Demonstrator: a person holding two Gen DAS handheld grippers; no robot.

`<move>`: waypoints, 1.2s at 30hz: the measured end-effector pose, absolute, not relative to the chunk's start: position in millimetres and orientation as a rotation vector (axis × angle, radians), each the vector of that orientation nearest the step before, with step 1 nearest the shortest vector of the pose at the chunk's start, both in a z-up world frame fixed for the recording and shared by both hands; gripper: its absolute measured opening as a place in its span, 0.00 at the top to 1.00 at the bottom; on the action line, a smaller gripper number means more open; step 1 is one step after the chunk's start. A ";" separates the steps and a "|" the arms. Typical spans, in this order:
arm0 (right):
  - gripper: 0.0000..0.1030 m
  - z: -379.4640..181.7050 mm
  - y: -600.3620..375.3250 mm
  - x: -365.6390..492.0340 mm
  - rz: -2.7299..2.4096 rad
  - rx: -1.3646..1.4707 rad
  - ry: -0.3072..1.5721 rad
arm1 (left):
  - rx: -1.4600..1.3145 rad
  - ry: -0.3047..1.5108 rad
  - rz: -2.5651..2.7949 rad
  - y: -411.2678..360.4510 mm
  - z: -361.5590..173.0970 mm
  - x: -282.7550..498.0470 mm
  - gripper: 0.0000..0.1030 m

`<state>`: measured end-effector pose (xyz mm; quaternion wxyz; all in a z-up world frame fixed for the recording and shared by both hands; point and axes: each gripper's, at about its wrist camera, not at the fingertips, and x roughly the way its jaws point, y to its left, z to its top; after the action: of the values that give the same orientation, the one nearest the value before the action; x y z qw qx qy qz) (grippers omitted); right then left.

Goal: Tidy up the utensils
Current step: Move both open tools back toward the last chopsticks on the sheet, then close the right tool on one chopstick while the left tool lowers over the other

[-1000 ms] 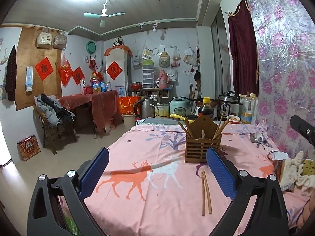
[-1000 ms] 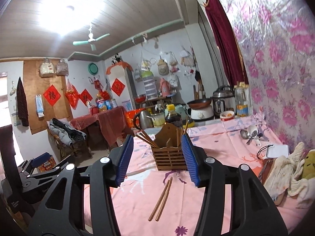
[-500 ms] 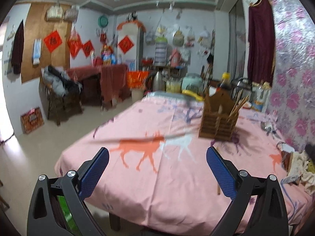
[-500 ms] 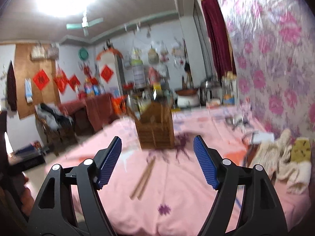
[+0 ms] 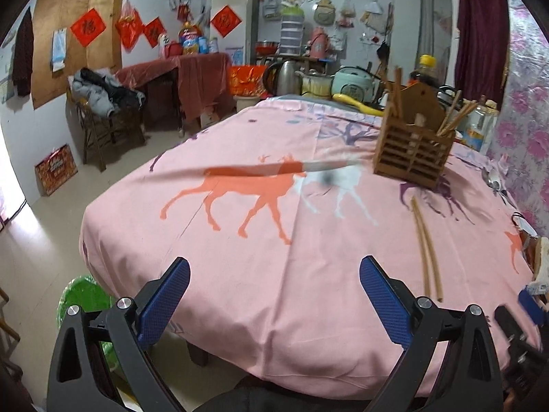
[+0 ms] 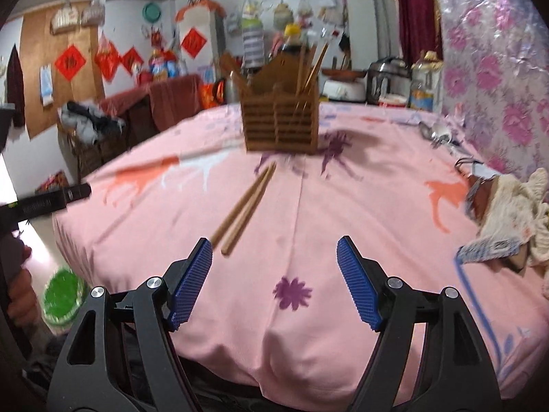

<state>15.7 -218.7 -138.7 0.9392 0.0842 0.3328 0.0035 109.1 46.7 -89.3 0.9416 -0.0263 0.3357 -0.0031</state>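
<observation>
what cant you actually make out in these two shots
- How many chopsticks stand in the wooden holder: right wrist view, motion blur.
- The spoons by the wall: left wrist view, small and smeared at the fisheye edge.
- The right gripper: left wrist view, cut off by the edge; its jaws unreadable there.
- The table's legs: both views, covered by the pink cloth.

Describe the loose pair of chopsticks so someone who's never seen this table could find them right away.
On the pink tablecloth, find the slatted wooden holder. In front of it lies the loose pair of chopsticks, flat and side by side. The other chopsticks all stand upright in the holder.
</observation>
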 end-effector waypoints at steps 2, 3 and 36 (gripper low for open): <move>0.30 -148.6 -214.3 23.5 0.027 0.177 0.714 | -0.060 0.697 0.001 50.4 -93.1 112.7 0.06; 0.31 -152.5 -212.0 27.1 0.036 0.176 0.726 | -0.063 0.701 0.003 51.1 -94.0 113.8 0.06; 0.85 -181.4 -229.1 74.0 0.082 0.306 0.805 | 0.036 0.762 -0.121 10.1 -124.4 126.1 0.06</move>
<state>74.0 -229.1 -181.4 0.9079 0.1482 0.3902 0.0396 126.1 10.1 -124.4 0.9264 0.0177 0.3714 -0.0592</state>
